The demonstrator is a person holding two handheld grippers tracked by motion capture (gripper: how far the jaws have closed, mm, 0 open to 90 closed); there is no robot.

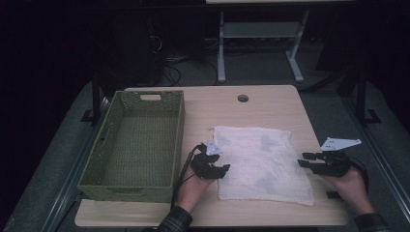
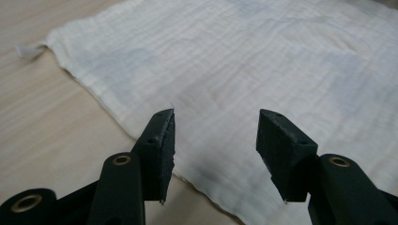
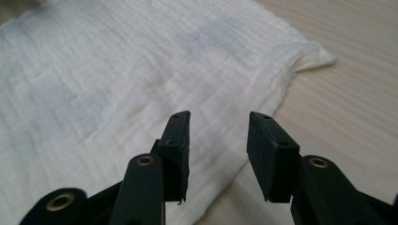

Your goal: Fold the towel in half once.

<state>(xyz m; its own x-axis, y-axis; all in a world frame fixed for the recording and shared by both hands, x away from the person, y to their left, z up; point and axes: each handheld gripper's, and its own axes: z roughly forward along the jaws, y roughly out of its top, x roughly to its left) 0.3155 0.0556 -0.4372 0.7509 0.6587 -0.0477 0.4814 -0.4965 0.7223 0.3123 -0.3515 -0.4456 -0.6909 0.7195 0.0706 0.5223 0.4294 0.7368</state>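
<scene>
White cloth (image 1: 263, 162) flat between both parted hand-held grippers — left (image 1: 223, 170), right (image 1: 303, 159) — jaws empty.

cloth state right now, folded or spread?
Spread. The white cloth lies flat on the table with its edges and corners showing and no fold line across it. Whether it is one layer or doubled, cannot tell.

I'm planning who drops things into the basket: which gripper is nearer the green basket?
Left. The left gripper sits just beside the green basket; the right gripper is across the white cloth.

A cloth (image 1: 261, 163) lies on the table (image 1: 261, 104), right of the basket (image 1: 137, 141).
</scene>
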